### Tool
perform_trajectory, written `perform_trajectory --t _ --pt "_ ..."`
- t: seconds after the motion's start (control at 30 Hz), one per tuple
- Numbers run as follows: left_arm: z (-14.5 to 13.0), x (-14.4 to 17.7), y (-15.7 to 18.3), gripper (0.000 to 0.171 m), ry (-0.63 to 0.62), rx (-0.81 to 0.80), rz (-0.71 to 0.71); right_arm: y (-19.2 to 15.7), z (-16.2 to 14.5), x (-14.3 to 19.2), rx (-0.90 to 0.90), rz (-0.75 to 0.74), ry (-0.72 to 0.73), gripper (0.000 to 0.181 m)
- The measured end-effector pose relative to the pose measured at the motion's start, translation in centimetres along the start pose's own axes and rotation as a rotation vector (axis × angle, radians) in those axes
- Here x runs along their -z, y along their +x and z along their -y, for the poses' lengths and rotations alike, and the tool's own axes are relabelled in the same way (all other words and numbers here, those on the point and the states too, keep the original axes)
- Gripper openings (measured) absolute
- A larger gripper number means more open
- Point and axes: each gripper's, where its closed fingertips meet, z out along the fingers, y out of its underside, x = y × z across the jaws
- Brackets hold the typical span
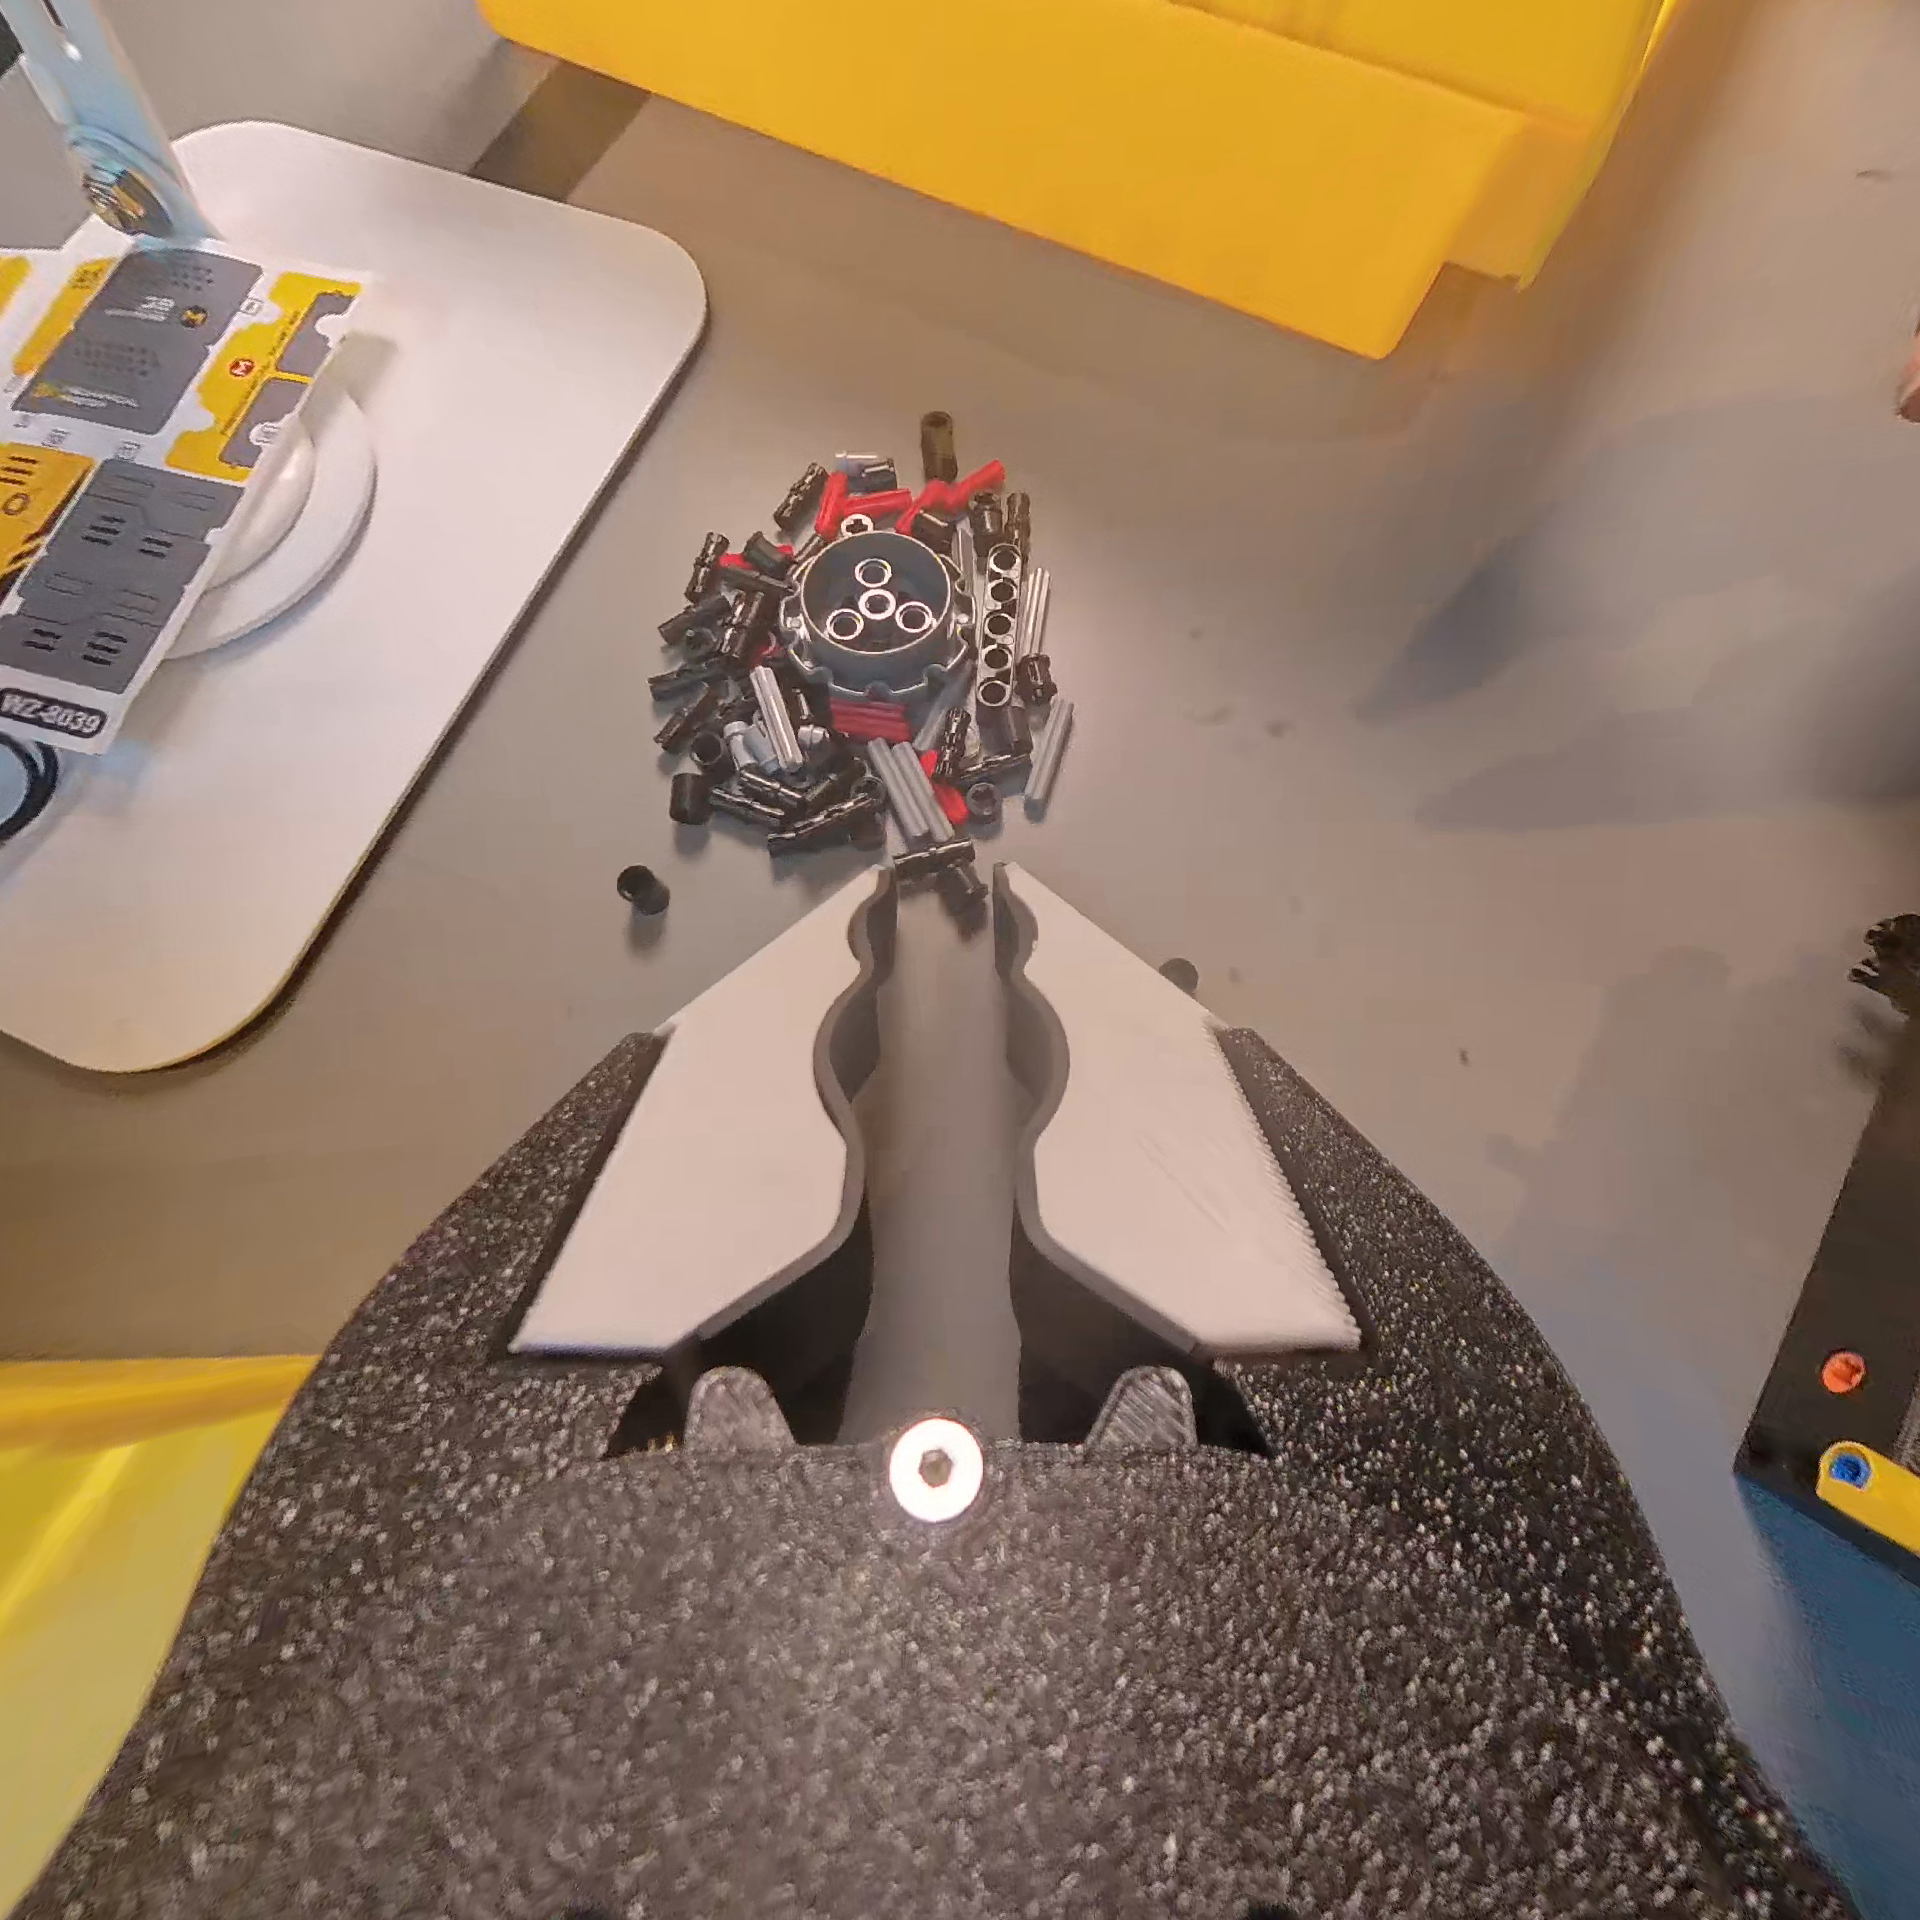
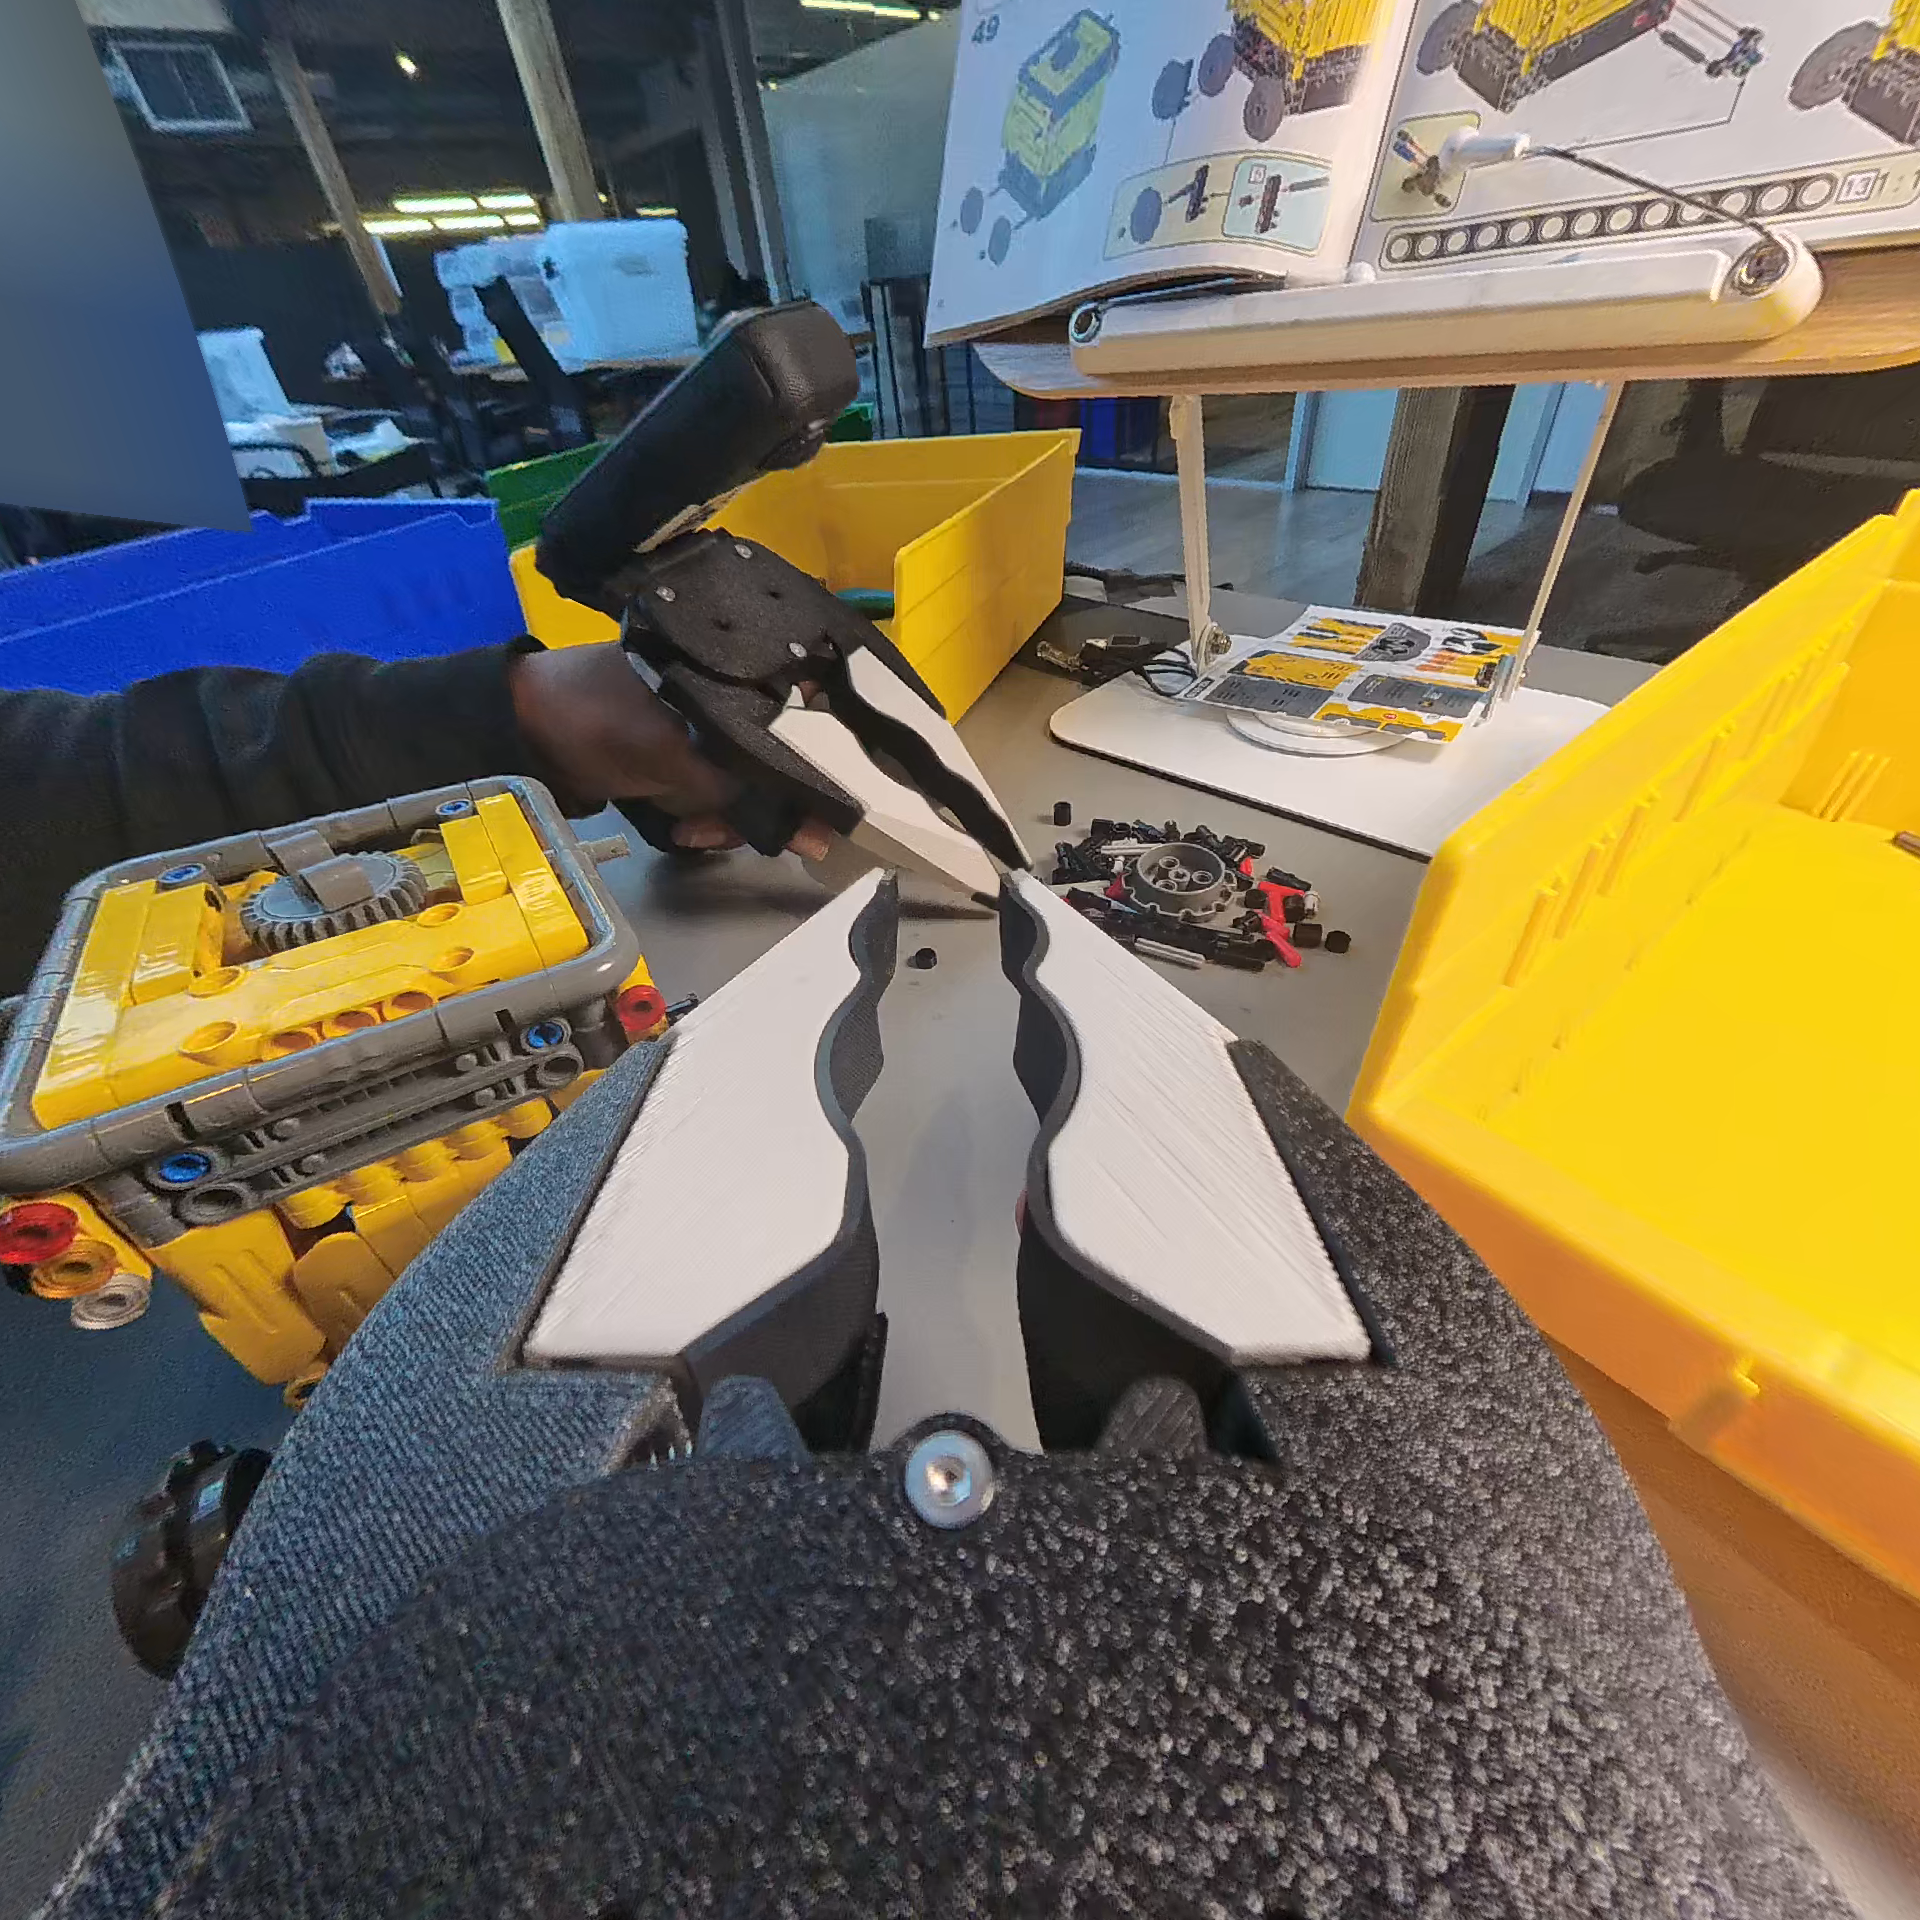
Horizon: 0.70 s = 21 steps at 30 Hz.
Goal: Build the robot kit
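A pile of small black, grey and red pins and axles (image 1: 831,748) lies on the grey table around a round grey hub (image 1: 878,613). My left gripper (image 1: 943,881) is open, low over the near edge of the pile. A loose black pin (image 1: 935,864) lies just at its fingertips, not gripped. In the right wrist view a hand holds the left gripper (image 2: 997,881) beside the pile (image 2: 1195,904). My right gripper (image 2: 948,888) is open and empty, above the table behind the left one. A yellow and grey brick model (image 2: 312,1018) stands to its left.
A yellow bin (image 2: 1662,1091) sits close on the right, another (image 2: 935,540) behind, and a blue bin (image 2: 260,592) at left. A white stand (image 2: 1351,769) holds an open instruction booklet (image 2: 1351,125) and a sticker sheet (image 1: 135,468). A black wheel (image 2: 177,1548) lies near the model. About 15 centimetres separates my left fingertips from my right. The right gripper is farther from the round grey hub (image 1: 878,613), some 15 centimetres, than the left, some 6 centimetres.
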Motion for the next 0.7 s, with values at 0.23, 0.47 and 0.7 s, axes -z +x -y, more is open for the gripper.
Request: perform_trajectory --t 0.23,0.47,0.7 --pt "-0.2 -0.2 0.1 0.007 -0.017 -0.033 0.028 0.0 0.2 0.1 0.003 -0.003 0.006 0.019" --pt "-0.6 0.1 0.1 0.006 -0.022 -0.042 0.029 0.0 0.0 0.0 0.004 -0.001 -0.001 0.020" --pt "0.2 1.5 0.5 0.004 0.014 -0.080 0.013 0.0 0.0 0.1 0.003 -0.003 -0.001 0.020"
